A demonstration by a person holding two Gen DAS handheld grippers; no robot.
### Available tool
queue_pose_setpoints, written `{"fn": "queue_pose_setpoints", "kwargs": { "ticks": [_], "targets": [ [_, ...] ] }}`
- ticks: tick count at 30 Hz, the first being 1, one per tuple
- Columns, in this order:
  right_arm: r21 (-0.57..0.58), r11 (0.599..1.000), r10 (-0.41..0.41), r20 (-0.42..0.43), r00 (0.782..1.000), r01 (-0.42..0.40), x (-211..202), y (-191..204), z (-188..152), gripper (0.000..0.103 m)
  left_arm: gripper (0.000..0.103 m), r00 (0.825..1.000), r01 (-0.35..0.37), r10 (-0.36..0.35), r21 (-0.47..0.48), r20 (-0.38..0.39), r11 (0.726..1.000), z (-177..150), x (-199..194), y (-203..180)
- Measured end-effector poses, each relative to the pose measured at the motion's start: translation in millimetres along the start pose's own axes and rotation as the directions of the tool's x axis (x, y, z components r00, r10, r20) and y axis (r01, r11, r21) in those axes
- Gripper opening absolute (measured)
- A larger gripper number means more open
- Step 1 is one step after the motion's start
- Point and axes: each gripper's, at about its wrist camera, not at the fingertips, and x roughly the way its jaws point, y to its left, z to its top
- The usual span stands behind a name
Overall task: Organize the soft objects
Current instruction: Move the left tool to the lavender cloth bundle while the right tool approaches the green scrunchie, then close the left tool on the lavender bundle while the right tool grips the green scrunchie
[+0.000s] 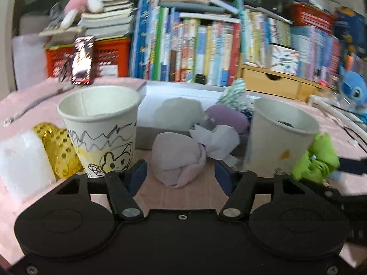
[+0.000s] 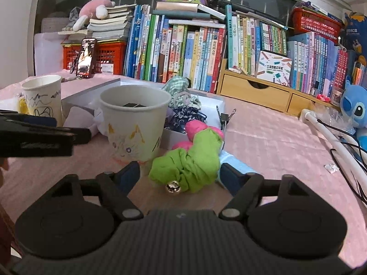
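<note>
Left wrist view puts our left gripper (image 1: 181, 175) low in the frame, jaws spread, with a pale lilac rolled cloth (image 1: 177, 159) lying between the blue pads; none of them presses on it. A drawn-on paper cup (image 1: 101, 128) stands just left of the left pad, a second paper cup (image 1: 278, 137) just right of the other, so we have little side room. Behind the cloth a grey tray (image 1: 146, 135) holds more soft bundles.

In the right wrist view our right gripper (image 2: 181, 176) is also spread, framing a green cloth (image 2: 190, 162) with a small bell (image 2: 172, 187); the pads stand clear of it. The cup (image 2: 135, 123) sits close at upper left of the fingers, while bare pink tablecloth (image 2: 275, 142) opens to the right.
</note>
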Motion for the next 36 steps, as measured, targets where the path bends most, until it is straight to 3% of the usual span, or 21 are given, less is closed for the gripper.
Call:
{"fn": "queue_pose_setpoints", "kwargs": {
  "ticks": [12, 17, 26, 32, 36],
  "targets": [
    [-0.013, 1.000, -0.006, -0.032, 0.999, 0.006, 13, 1, 2, 0.071, 0.050, 1.000, -0.022, 0.021, -0.036, -0.019, 0.999, 3, 17, 1],
    [-0.007, 1.000, 0.002, -0.028, 1.000, -0.002, 12, 3, 4, 0.055, 0.048, 1.000, -0.002, 0.001, -0.040, -0.018, 0.999, 2, 13, 3],
    [0.075, 0.997, 0.009, -0.009, 1.000, -0.009, 2, -7, 8, 0.038, 0.048, 0.999, 0.043, -0.043, -0.009, -0.026, 0.999, -3, -10, 4],
    [0.072, 0.997, 0.016, -0.003, 1.000, -0.016, -8, -6, 8, 0.038, 0.052, 0.998, 0.057, -0.056, 0.016, -0.039, 0.998, -14, -27, 7],
    [0.062, 0.998, -0.004, -0.008, 1.000, 0.005, -4, -6, 7, 0.057, 0.061, 0.999, 0.032, -0.031, 0.053, -0.009, 0.998, -15, -27, 3]
  ]
}}
